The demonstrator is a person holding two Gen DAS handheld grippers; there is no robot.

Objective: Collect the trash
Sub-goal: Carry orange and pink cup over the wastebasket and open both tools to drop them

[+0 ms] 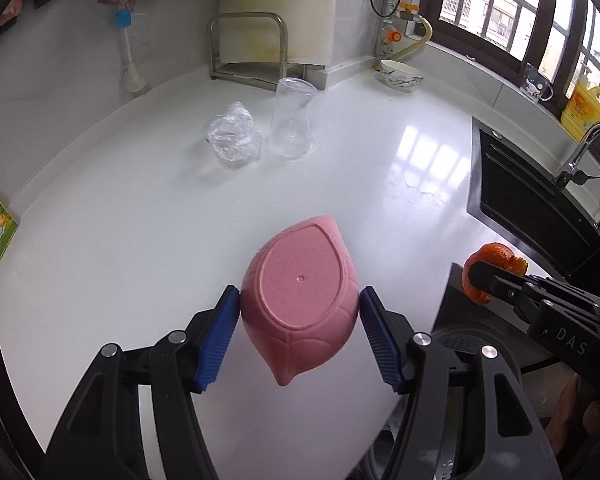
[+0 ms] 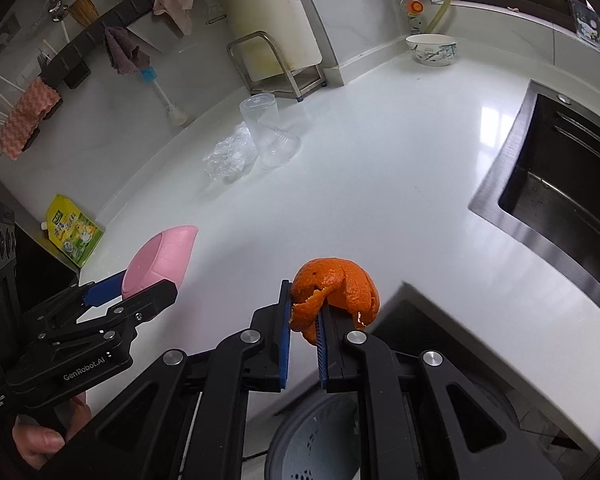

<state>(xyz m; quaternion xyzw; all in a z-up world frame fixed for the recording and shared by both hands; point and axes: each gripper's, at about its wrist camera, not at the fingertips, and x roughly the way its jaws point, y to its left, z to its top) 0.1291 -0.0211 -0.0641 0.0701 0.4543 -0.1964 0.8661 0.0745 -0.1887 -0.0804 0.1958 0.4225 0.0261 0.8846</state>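
The right gripper (image 2: pixel 304 344) jaws pinch a light, floppy orange peel (image 2: pixel 334 294) over the bench (image 2: pixel 380 184) edge, best held by its thick fold, while the left gripper (image 1: pixel 300 336) clamps a stiff pink scoop (image 1: pixel 300 300).

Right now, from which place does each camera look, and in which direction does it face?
Left wrist: sits on the left gripper, faces forward and down over the white counter; its blue pads clamp a pink dish; the right gripper enters at right.
Right wrist: sits on the right gripper, faces the same counter; its pads pinch an orange peel; a hand holds the left gripper at left.
Shared: clear cup, crumpled plastic, bowl, sink.
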